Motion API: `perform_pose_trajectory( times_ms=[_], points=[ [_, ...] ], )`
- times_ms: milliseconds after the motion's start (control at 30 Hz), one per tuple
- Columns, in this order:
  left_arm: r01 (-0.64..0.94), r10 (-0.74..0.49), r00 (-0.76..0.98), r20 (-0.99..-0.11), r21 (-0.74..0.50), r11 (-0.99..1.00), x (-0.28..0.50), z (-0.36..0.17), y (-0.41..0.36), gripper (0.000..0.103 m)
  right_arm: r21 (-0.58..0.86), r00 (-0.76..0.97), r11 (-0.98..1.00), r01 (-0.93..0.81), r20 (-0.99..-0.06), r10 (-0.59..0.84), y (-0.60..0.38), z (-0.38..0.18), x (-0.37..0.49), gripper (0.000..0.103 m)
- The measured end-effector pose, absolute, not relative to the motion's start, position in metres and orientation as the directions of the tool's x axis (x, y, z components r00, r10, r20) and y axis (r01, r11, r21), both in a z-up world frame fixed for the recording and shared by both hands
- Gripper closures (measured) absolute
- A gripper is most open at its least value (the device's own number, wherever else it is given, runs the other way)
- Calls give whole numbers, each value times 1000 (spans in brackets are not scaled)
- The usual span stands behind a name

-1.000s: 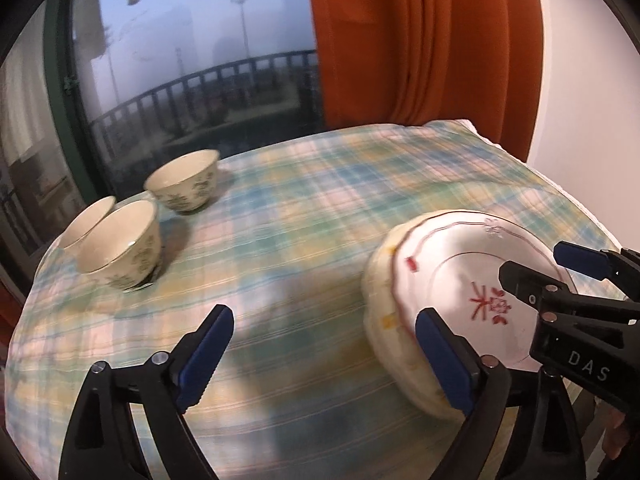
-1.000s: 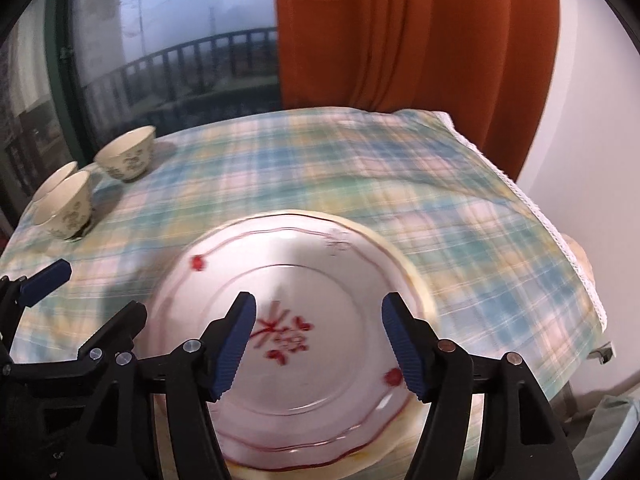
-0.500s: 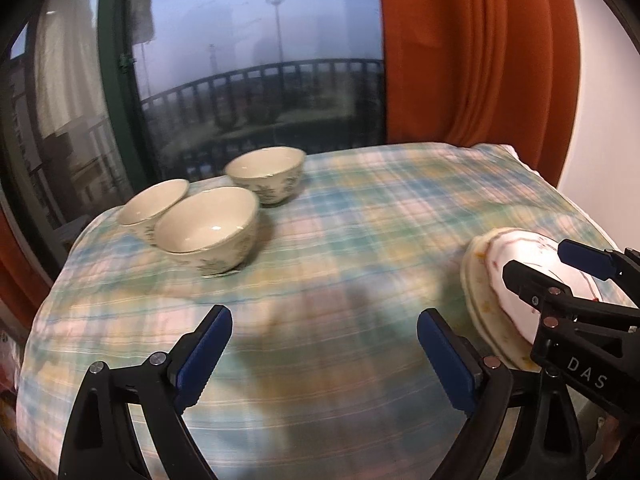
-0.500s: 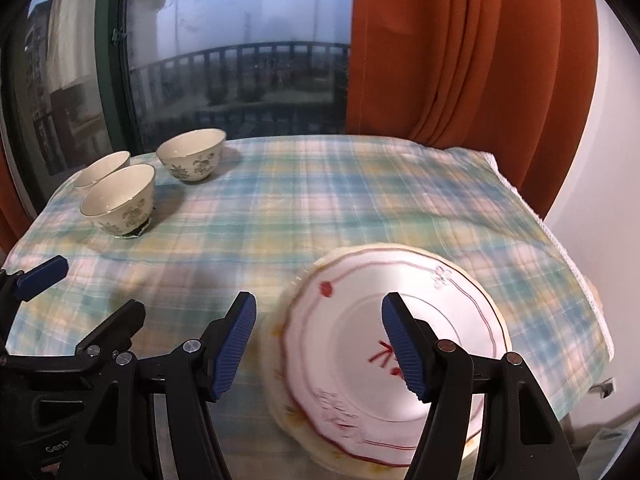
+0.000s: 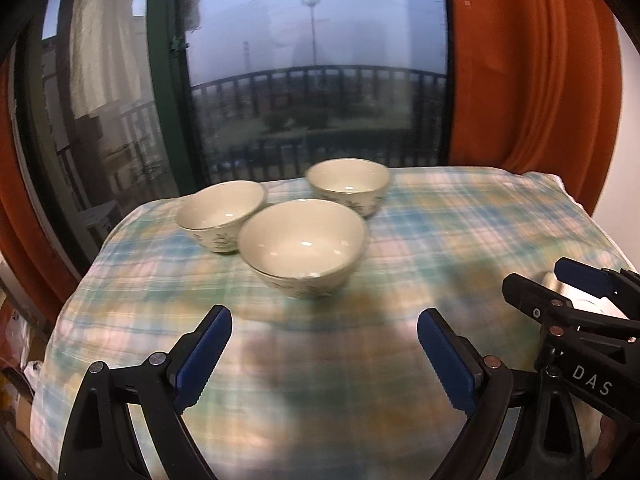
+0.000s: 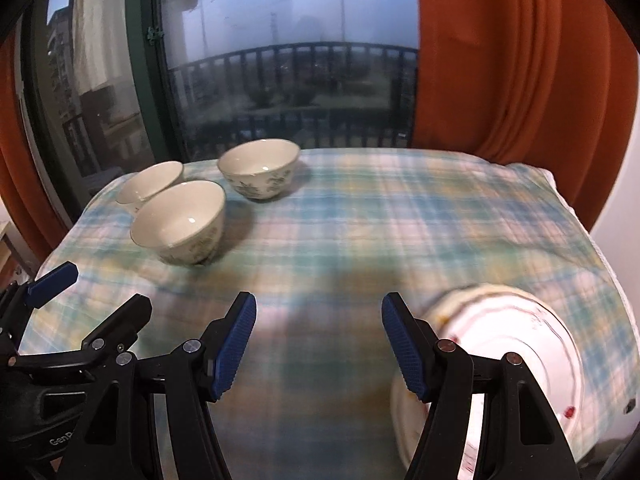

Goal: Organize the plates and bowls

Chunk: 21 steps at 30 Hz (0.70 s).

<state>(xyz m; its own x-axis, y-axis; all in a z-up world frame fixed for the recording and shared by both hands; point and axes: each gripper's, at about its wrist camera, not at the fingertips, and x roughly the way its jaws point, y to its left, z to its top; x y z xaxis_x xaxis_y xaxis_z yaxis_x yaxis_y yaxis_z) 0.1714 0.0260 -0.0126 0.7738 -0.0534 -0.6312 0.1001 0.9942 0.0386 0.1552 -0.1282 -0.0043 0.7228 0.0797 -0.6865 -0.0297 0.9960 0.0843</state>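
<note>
Both claws are wide open and hold nothing. Three bowls [image 5: 302, 246] sit ahead of the left claw [image 5: 324, 354]. The plates [image 6: 512, 364] lie just right of the right claw [image 6: 318, 344].

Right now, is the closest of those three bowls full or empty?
Empty. The closest bowl stands upright on the checked cloth, and its pale inside shows bare down to the bottom, with only light glints.

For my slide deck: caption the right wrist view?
Open right gripper above plaid tablecloth, three bowls far left, plates near right.

Plates [image 6: 520, 344] cut off behind hand-held gripper [image 6: 318, 344], tablecloth [image 6: 360, 220] blurred
</note>
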Motion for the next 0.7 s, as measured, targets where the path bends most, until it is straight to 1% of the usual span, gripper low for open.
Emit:
perform_pose_trajectory(
  times_ms=[233, 267, 300, 333, 400, 533, 700],
  points=[
    [34, -11, 784, -621, 26, 999, 208, -10, 55, 11, 123, 731, 992, -37, -673, 111, -102, -2, 191, 34],
    [26, -1, 788, -616, 31, 999, 210, -11, 59, 14, 127, 735, 991, -34, -669, 111, -98, -2, 196, 34],
    [21, 8, 792, -611, 40, 999, 215, -11, 62, 19, 131, 738, 991, -31, -666, 111, -93, -1, 203, 34],
    [19, 14, 791, -611, 48, 999, 220, -12, 63, 21, 135, 738, 990, -29, -665, 112, -89, -1, 208, 34],
    [17, 18, 777, -629, 49, 999, 234, -17, 69, 28, 137, 737, 990, -32, -666, 116, -79, -2, 219, 34],
    [16, -3, 747, -664, 12, 1000, 256, -25, 82, 31, 105, 739, 994, -34, -667, 96, -61, -5, 239, 34],
    [-6, 27, 744, -668, 34, 999, 280, -33, 87, 36, 100, 725, 995, -27, -683, 88, -47, -13, 268, 34]
  ],
)
